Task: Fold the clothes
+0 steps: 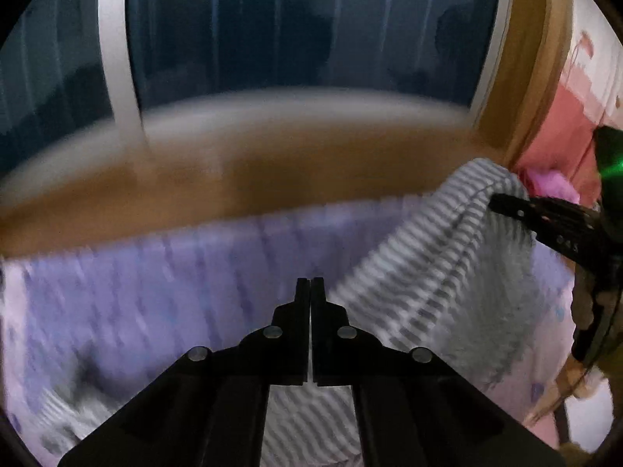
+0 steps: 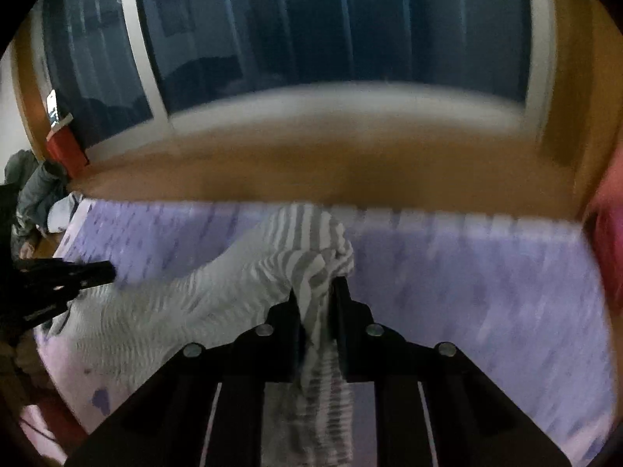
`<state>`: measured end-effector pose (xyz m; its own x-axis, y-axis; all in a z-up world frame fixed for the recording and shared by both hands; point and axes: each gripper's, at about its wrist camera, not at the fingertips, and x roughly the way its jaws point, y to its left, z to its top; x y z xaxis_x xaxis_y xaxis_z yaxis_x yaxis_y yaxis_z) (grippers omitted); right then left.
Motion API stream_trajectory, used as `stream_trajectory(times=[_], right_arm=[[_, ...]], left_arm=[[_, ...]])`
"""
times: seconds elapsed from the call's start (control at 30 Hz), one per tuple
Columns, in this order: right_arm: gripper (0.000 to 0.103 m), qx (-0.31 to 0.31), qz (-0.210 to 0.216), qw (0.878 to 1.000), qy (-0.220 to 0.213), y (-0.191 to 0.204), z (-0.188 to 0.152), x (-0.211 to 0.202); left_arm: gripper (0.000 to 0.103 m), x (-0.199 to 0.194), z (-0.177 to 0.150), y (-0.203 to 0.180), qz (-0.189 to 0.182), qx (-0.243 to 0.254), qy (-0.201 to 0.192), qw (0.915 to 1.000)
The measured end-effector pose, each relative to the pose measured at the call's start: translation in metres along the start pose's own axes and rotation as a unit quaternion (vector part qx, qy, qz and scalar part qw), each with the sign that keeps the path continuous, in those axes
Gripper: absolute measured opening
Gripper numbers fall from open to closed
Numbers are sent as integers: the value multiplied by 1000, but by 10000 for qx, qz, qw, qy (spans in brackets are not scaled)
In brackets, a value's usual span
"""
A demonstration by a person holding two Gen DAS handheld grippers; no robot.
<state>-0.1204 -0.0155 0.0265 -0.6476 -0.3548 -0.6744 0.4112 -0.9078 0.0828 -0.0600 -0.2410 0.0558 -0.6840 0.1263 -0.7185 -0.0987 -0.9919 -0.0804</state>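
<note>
A grey-and-white striped garment (image 2: 233,295) hangs lifted over a purple patterned sheet (image 2: 467,292). My right gripper (image 2: 315,295) is shut on a bunched fold of it, and cloth fills the gap between the fingers. In the left wrist view the right gripper (image 1: 496,202) pinches the garment's raised peak (image 1: 447,233). My left gripper (image 1: 310,284) has its jaws pressed together, with a thin sliver of striped cloth between the pads and more cloth (image 1: 307,408) hanging beneath. From the right wrist view the left gripper (image 2: 111,270) sits at the garment's left edge.
A wooden ledge (image 1: 272,171) runs along the far side of the sheet, below a dark window (image 1: 311,31). A pink and red heap (image 1: 553,179) lies at the right. At the left stand a red box (image 2: 66,151) and grey clothing (image 2: 35,190).
</note>
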Motion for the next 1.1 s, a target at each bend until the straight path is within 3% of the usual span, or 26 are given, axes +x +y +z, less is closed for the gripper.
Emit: stream_trajectory(times=[0.1, 0.17, 0.3, 0.43, 0.57, 0.67, 0.73, 0.87, 1.03, 1.1], right_arm=[[12, -308, -90, 9978, -576, -6, 56, -29], [12, -561, -191, 9924, -1075, -8, 83, -60], [12, -967, -62, 9828, -1574, -17, 89, -106], [12, -1557, 101, 9804, -1203, -29, 24, -107], [12, -2021, -154, 9792, 16, -46, -75, -72], [12, -1662, -147, 9814, 948, -69, -137, -48], [19, -1214, -36, 9854, 1195, -82, -159, -45], [43, -569, 51, 9923, 1103, -93, -167, -60], [54, -635, 60, 9963, 578, -85, -148, -87], [73, -848, 79, 9959, 318, -70, -140, -92]], left_arm=[[0, -40, 41, -16, -57, 45, -689, 9976], [0, -57, 52, -26, -118, 89, -897, 9959], [0, -65, 39, -49, -417, 94, -848, 9955], [0, -38, -7, -69, -599, 79, -288, 9978], [0, 1, -62, -81, -711, -72, 512, 9961], [5, 20, -91, -83, -703, -203, 1035, 9919], [11, 23, -98, -91, -653, -95, 1162, 9910], [24, 15, -90, -100, -463, 417, 1036, 9927], [29, 15, -73, -101, -271, 1302, 945, 9866], [30, 21, -66, -98, -176, 1696, 908, 9812]])
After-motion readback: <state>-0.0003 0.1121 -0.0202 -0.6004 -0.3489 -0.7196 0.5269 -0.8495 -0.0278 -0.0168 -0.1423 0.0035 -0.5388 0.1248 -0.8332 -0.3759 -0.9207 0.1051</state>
